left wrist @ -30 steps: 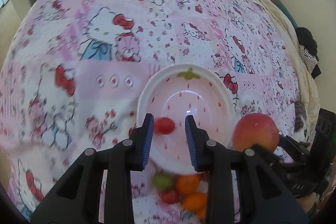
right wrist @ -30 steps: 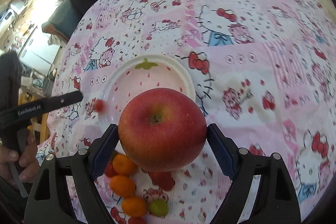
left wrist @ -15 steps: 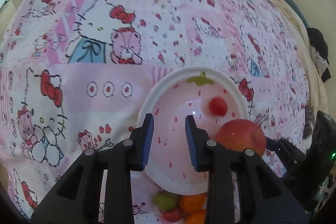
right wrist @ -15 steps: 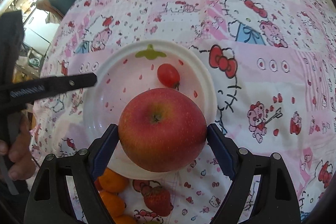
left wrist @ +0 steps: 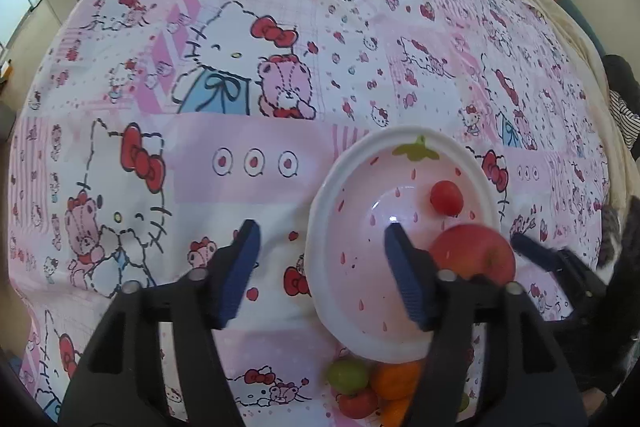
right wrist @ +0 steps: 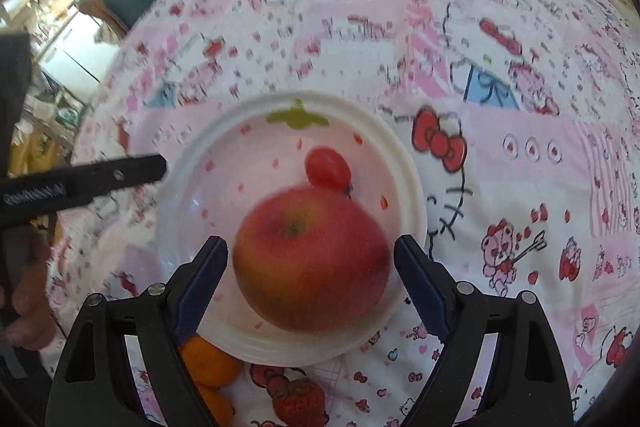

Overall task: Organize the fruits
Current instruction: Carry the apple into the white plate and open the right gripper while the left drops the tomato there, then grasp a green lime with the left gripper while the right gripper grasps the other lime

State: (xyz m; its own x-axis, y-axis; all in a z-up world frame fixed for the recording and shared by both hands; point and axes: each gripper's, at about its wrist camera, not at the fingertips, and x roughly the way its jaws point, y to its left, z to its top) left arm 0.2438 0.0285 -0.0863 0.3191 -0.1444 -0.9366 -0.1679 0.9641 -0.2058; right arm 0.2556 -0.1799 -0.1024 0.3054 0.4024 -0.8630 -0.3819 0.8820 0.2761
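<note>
Now apple (right wrist: 310, 261) w/in bowl (right wrist: 404, 163) rim

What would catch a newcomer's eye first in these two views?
The big red apple, sitting in the white strawberry-print bowl between the right gripper's opening jaws, with clear gaps on both sides. Behind it lies a small red tomato, all on a loud pink cartoon-cat bedsheet.

Bright, even daylight; strong fisheye bending at edges; right wrist view motion-blurred.
</note>
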